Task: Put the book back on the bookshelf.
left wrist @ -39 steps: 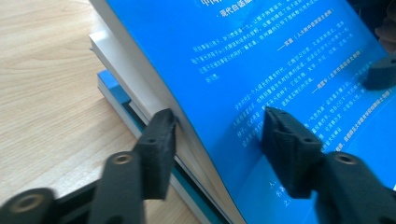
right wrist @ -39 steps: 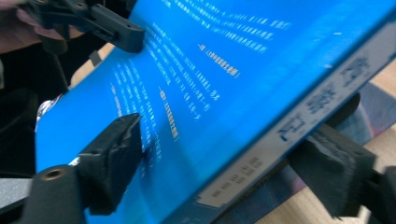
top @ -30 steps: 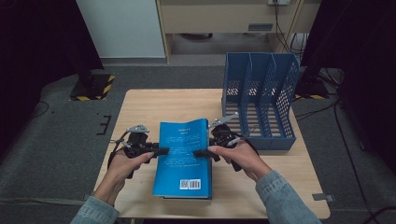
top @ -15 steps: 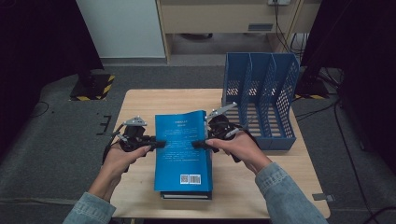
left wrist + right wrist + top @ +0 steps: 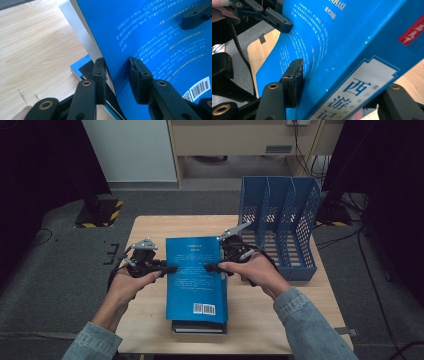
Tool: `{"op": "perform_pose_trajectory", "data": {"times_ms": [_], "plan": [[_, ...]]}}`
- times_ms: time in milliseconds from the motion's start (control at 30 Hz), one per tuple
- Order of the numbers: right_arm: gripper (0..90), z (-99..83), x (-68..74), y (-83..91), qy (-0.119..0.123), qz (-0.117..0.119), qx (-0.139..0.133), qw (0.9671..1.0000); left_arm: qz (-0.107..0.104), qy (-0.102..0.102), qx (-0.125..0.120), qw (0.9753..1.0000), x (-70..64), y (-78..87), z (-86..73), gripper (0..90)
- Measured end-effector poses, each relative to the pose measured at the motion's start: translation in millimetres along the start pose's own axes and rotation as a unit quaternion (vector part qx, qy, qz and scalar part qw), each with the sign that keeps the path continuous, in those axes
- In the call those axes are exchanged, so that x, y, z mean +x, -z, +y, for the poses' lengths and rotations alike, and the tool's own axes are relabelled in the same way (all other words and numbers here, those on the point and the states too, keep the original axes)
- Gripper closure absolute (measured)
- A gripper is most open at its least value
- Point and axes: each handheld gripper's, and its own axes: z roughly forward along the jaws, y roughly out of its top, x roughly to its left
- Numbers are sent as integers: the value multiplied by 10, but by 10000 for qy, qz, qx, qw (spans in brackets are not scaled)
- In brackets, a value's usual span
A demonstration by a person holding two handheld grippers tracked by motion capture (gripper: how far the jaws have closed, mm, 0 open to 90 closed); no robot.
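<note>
Two hand-held grippers clamp one blue book [image 5: 196, 272] from opposite long edges: left hand-held gripper [image 5: 167, 269] has its jaws closed over the fore-edge side, one jaw on the cover, one under it against the white page block, clear in the left gripper view [image 5: 117, 75]; right hand-held gripper [image 5: 212, 267] pinches the spine side, one pad [image 5: 295, 75] flat on the back cover, the other jaw below the spine lettering. Book is held above the desk [image 5: 150, 227], tilted, over a second dark book [image 5: 199, 326] lying flat on the desk beneath it. Blue file rack [image 5: 280, 227] stands upright to the right, near the right hand, slots empty as far as visible. Likely next is standing the book into a slot. Risks: glossy cover could slip through either pinch as it turns upright; left grip catches mostly cover, so pages may fan open; a corner could hit a rack divider and shove the rack.
</note>
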Motion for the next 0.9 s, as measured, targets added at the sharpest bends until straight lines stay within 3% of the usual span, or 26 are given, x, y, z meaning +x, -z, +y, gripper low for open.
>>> {"op": "perform_pose_trajectory", "data": {"times_ms": [567, 900], "plan": [[486, 207, 35, 44, 193, -108, 121, 9997, 92, -96, 92, 9999, 10, 109, 84, 687], [507, 318, 39, 93, 260, -177, 37, 9995, 161, -176, 80, 9997, 25, 172, 157, 693]]}}
